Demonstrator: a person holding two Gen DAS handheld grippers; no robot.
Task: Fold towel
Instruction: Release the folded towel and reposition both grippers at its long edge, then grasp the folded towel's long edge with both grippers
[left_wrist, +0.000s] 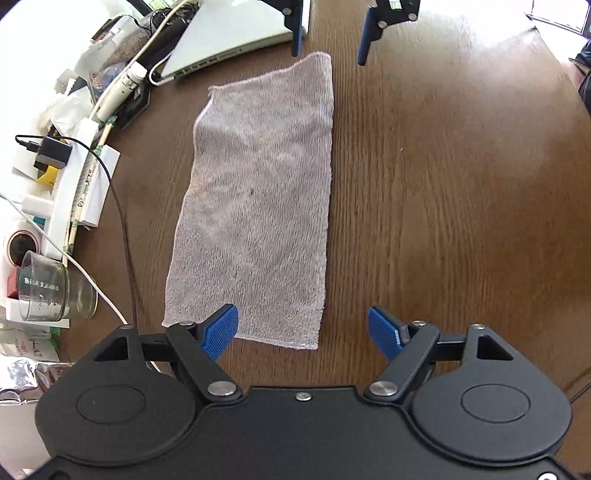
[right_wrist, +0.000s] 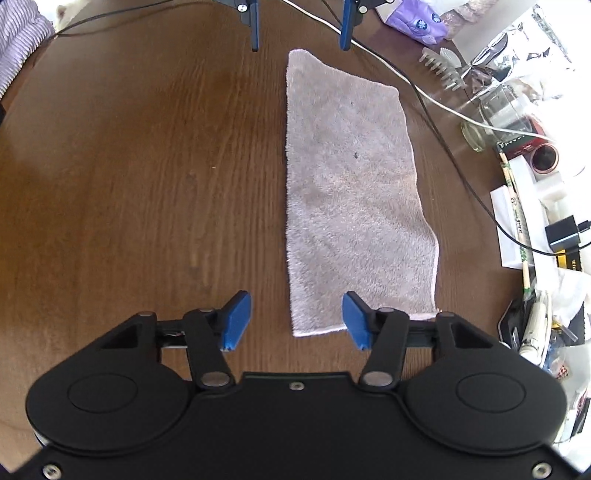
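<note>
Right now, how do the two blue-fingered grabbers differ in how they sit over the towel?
The left gripper has its jaws wider than the right gripper. They sit at opposite short ends of the towel, facing each other. Both straddle a corner, point downward and pinch nothing yet.

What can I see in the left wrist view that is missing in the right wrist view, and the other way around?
Only the left wrist view shows the closed silver laptop beyond the towel's far end. Only the right wrist view shows the purple packet and a striped purple cloth at the table's edge. Both show the pale towel lying flat on the wooden table, the glass jar, and the left gripper and right gripper, both open, at opposite ends of the towel.
</note>
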